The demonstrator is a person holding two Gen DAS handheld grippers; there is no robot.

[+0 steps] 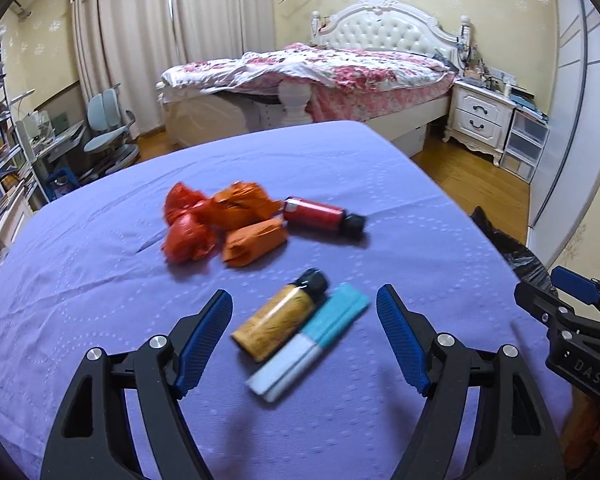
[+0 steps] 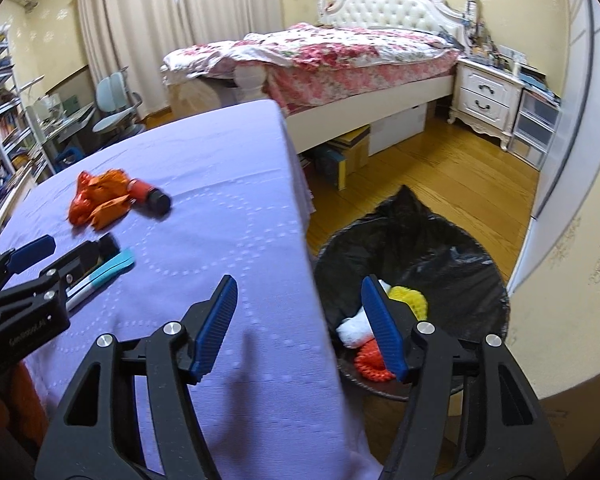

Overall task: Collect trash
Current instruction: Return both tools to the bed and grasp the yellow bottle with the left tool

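Nearest us, our left gripper hangs with its blue-padded fingers spread wide and empty, on either side of a small yellow-brown bottle with a black cap and a flat teal-and-white box, which lie touching on the lavender cloth-covered table. Our right gripper is likewise apart and holds nothing, poised over the table's right edge and the black-lined round waste bin on the floor, where yellow, white and orange scraps lie. Farther along the table sit crumpled orange wrappers, touching a red bottle with a black cap. Beyond stands a bed with a floral quilt.
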